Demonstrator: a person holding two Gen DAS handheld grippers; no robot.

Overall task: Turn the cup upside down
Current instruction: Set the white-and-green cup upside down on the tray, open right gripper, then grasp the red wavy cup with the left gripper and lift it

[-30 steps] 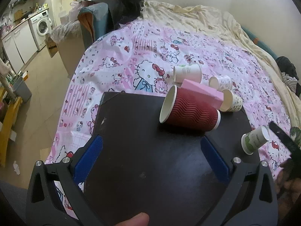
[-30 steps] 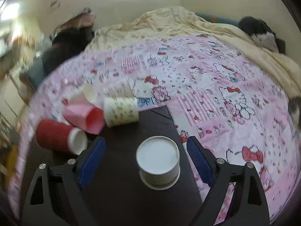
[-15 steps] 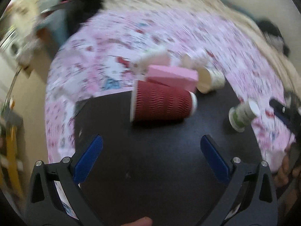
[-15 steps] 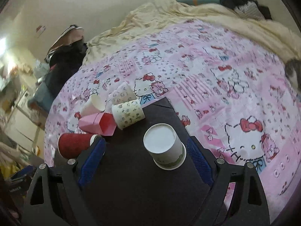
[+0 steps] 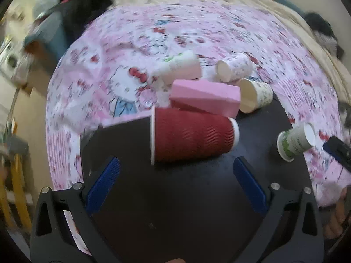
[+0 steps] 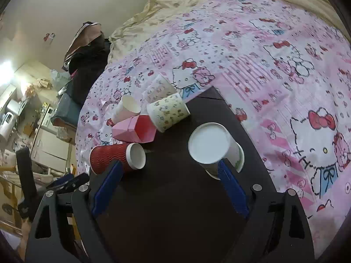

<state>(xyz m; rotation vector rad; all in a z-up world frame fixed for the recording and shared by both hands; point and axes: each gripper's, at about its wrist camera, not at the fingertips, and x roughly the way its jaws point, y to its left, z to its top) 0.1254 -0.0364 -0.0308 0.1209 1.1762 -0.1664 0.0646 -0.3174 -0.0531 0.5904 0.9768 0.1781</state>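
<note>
On the dark board laid over the patterned bedspread, a white cup with green print is seen standing upside down, its flat base turned up toward the right wrist camera. It is not held: the right gripper is spread wide with nothing pressed between its blue pads, though the right-hand pad sits just beside the cup's wall, seemingly touching or nearly so. That closeness is the first risk. A sideways nudge from the pad could be enough to tip a light paper cup back onto its side or push it off the board's edge onto the soft cloth.

In the left wrist view, a red ribbed cup is found lying on its side, mouth to the left, directly ahead of the left gripper, which is also open and empty. A pink carton leans against it, with a floral cup just beyond. If the red cup is taken next, the carton is likely to be dragged or toppled, and a round body gripped across its ribs could be rolled out or crushed. The view is blurred, so contact is hard to judge.
</note>
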